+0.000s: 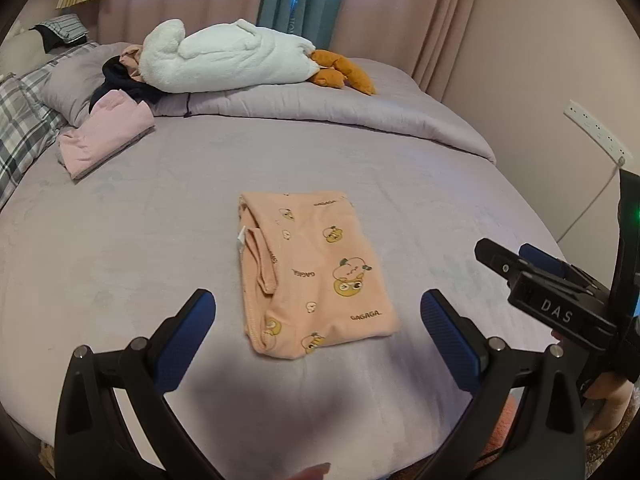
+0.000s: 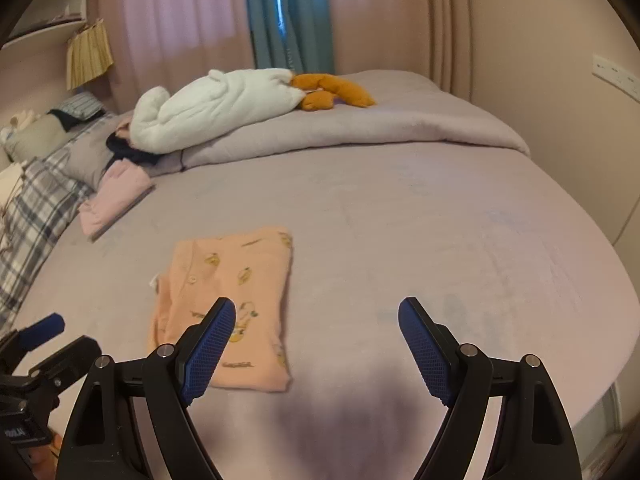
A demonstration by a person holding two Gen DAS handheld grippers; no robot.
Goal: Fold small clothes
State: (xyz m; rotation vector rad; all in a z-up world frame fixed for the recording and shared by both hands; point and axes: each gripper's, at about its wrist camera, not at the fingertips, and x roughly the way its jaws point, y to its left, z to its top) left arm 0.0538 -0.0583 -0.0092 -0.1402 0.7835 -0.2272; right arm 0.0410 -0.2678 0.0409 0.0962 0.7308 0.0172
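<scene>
Both wide — left gripper (image 1: pixel 318 312) framing folded peach garment (image 1: pixel 316 280), right gripper (image 2: pixel 316 316) beside it.

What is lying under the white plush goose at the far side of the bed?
The white plush goose rests on a folded lilac duvet. Dark clothing shows beneath its neck; how far it extends underneath is hidden.

The folded garment (image 1: pixel 316 280) lies mid-bed (image 1: pixel 120 260), the plush goose (image 1: pixel 228 56) behind it.

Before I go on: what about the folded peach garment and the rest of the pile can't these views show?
- Peach garment: its underside lies against the bed; right wrist view is blurred, with a finger covering its near part.
- Dark clothing, left wrist view: mostly under the white plush goose.
</scene>
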